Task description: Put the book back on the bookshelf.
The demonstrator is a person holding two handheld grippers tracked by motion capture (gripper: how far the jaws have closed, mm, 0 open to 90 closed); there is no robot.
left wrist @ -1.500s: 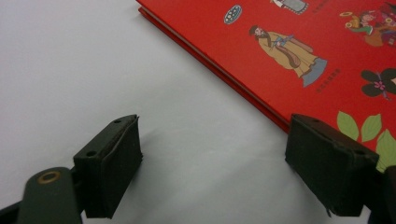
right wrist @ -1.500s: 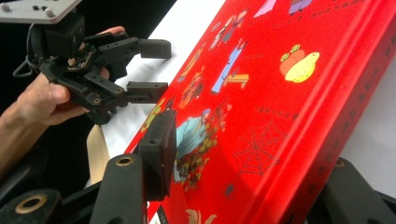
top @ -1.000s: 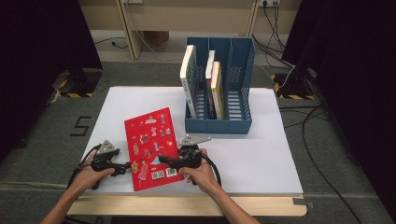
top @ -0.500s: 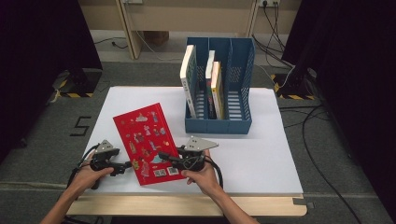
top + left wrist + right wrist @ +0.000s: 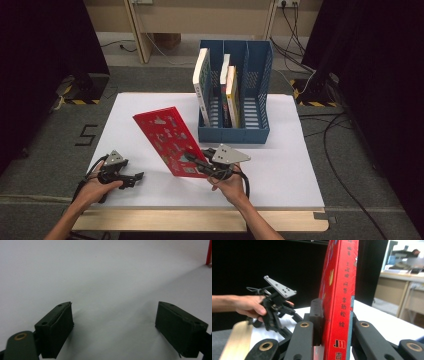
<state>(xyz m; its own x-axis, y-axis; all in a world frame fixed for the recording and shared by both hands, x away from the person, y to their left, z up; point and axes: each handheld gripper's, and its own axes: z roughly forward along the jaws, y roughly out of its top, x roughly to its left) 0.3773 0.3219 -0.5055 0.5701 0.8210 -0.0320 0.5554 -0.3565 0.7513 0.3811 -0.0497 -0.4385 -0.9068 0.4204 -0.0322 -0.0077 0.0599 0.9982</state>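
Observation:
A thin red book (image 5: 167, 138) with small pictures on its cover is tilted up off the white table (image 5: 280, 165), its far end raised toward the left. My right gripper (image 5: 194, 161) is shut on its near edge; in the right gripper view the red book (image 5: 338, 297) stands on edge between the jaws, spine toward the camera. My left gripper (image 5: 134, 177) rests low over the table at the front left, open with nothing between its fingers (image 5: 55, 332). A sliver of the red book (image 5: 209, 252) shows at the far right of the left gripper view.
A blue file rack (image 5: 235, 95) with three slots stands at the back middle of the table and holds three upright books (image 5: 202, 85). Cables trail over the floor at the right. Bare tabletop lies left and right of the rack.
My right gripper has lifted and tipped the red book up from lying flat, swinging its far end left and upward. The left gripper has let go and drawn back to the left.

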